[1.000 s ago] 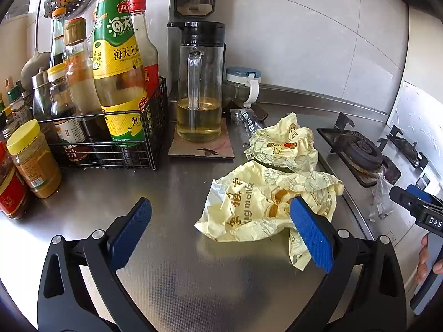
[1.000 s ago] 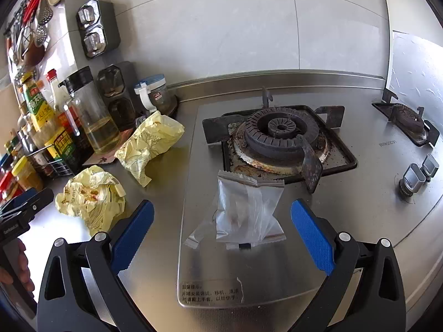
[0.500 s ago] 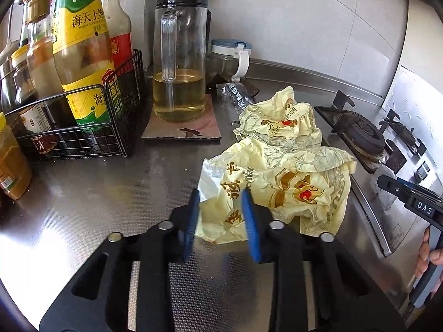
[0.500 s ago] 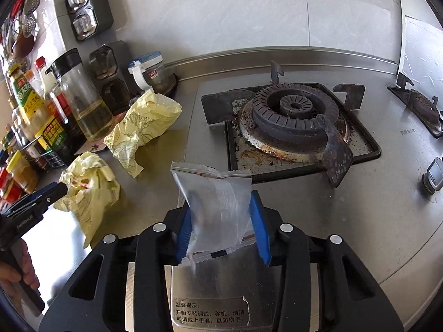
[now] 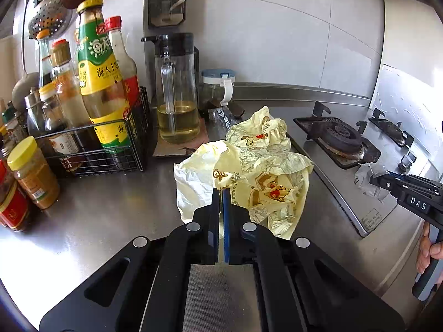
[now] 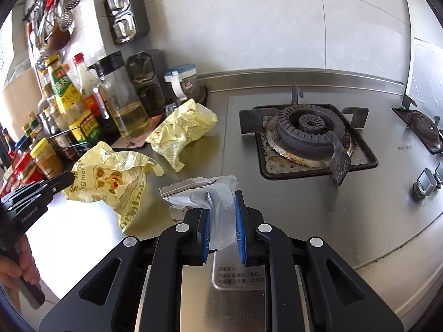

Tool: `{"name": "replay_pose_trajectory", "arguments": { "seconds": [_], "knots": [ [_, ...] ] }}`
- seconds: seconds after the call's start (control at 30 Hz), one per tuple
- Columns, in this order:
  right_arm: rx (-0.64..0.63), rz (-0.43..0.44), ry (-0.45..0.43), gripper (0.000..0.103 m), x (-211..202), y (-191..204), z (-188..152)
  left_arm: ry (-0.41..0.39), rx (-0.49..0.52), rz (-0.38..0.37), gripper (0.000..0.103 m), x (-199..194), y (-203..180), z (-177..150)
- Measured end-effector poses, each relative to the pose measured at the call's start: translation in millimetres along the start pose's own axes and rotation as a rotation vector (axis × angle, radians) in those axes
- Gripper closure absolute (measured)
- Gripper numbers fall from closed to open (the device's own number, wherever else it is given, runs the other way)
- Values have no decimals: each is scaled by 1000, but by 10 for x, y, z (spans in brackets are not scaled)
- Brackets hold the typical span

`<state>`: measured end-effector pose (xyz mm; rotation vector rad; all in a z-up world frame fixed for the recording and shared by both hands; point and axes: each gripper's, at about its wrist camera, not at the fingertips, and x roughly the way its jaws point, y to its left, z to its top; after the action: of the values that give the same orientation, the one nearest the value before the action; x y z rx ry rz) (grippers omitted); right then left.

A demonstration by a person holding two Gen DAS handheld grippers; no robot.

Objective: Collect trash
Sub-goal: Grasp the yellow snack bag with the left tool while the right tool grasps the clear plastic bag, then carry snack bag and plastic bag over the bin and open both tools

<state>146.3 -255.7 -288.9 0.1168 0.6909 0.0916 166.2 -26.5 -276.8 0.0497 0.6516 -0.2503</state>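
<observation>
Both tongs have closed since a moment ago: left tongs (image 5: 221, 193) pinch the yellow wrapper (image 5: 249, 177), right tongs (image 6: 221, 210) clamp the clear plastic bag (image 6: 205, 193).
Lift both straight off the table (image 5: 110, 207), keeping your squeeze firm; a second yellow wrapper (image 6: 185, 127) waits beside the stove (image 6: 310, 135).

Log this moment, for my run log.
left gripper: shut on yellow wrapper | right gripper: shut on clear bag

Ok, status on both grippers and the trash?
Left gripper shut on near yellow wrapper. Right gripper shut on clear plastic bag. Second yellow wrapper on the counter, nothing blocking it.
</observation>
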Motion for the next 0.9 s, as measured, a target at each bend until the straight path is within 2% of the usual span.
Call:
{"name": "replay_pose_trajectory", "arguments": {
  "seconds": [0.27,0.47,0.7,0.9],
  "knots": [
    [-38,47,-57,86,-643,329,-208,-97,42,20,102,-928,-196,-67],
    [-79,63,-101,86,-1217,528,-495,-160,55,37,102,-1684,-315,-297],
    [-97,94,-98,86,-1605,735,-1081,-177,38,-7,102,-2217,-425,-950],
    [-101,89,-71,86,-1619,753,-1736,-131,-4,-19,102,-2253,-472,-1642]
  ]
}}
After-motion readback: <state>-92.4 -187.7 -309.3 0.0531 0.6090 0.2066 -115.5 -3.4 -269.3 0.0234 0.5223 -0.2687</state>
